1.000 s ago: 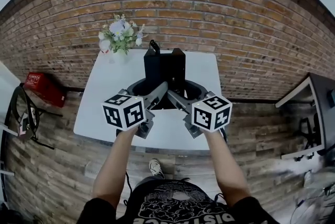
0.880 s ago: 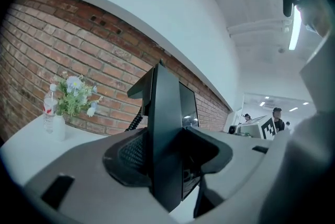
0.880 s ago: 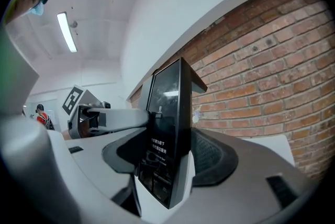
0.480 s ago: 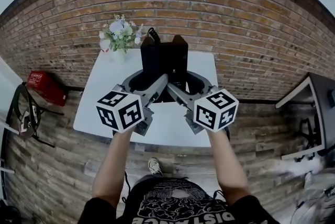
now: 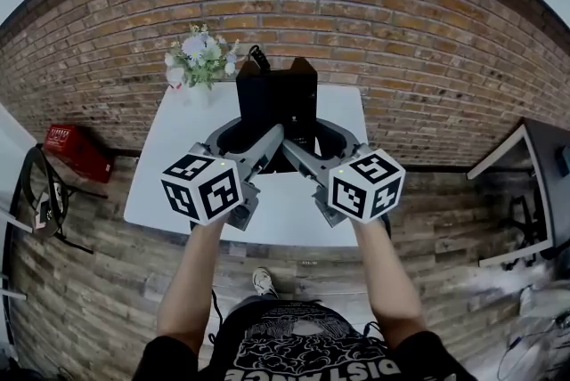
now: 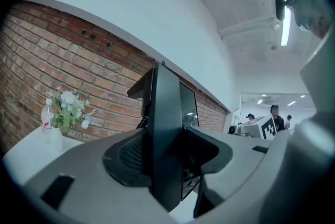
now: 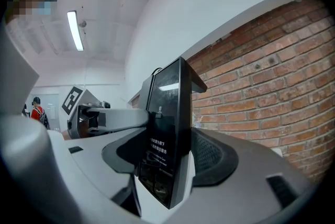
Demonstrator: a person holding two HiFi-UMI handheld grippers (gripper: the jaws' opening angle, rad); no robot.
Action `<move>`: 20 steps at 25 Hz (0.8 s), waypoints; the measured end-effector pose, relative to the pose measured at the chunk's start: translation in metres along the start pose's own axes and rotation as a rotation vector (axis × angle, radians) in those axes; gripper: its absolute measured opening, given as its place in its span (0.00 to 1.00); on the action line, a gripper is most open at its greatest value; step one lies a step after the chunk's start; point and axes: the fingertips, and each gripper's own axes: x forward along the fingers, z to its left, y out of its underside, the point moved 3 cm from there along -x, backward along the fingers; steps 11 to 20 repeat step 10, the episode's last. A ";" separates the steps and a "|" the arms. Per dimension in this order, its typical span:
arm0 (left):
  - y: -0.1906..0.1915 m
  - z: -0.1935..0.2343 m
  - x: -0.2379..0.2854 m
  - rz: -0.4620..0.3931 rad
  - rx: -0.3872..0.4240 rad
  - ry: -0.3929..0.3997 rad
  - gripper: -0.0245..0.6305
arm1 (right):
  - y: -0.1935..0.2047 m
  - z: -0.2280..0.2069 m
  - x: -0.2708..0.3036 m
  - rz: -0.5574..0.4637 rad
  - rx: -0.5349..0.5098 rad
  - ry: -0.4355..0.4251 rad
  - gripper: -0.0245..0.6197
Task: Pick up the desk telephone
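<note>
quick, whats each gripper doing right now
Left gripper: closed on the black slab-shaped desk telephone, at one side.
Right gripper: closed on the same telephone, at the opposite side.

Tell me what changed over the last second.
The desk telephone, clamped between the left tool and the right tool, rose toward the camera, and its top now overlaps the brick wall. Both tools came up with it. The grips, the flowers and the table stayed as they were.

A white table [image 5: 165, 179] stands against a brick wall [image 5: 401, 32] — at its far left corner, close to the bricks, sits a vase of flowers [image 5: 200, 59].
</note>
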 end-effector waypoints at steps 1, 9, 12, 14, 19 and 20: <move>0.001 0.000 0.000 0.001 -0.001 0.000 0.35 | 0.000 0.000 0.000 0.001 0.000 0.000 0.44; 0.005 0.004 -0.003 0.011 -0.012 -0.001 0.35 | 0.006 0.003 0.003 0.009 0.008 0.002 0.44; 0.005 0.005 -0.004 0.014 -0.013 -0.001 0.35 | 0.007 0.003 0.003 0.010 0.010 0.002 0.44; 0.005 0.005 -0.004 0.014 -0.013 -0.001 0.35 | 0.007 0.003 0.003 0.010 0.010 0.002 0.44; 0.005 0.005 -0.004 0.014 -0.013 -0.001 0.35 | 0.007 0.003 0.003 0.010 0.010 0.002 0.44; 0.005 0.005 -0.004 0.014 -0.013 -0.001 0.35 | 0.007 0.003 0.003 0.010 0.010 0.002 0.44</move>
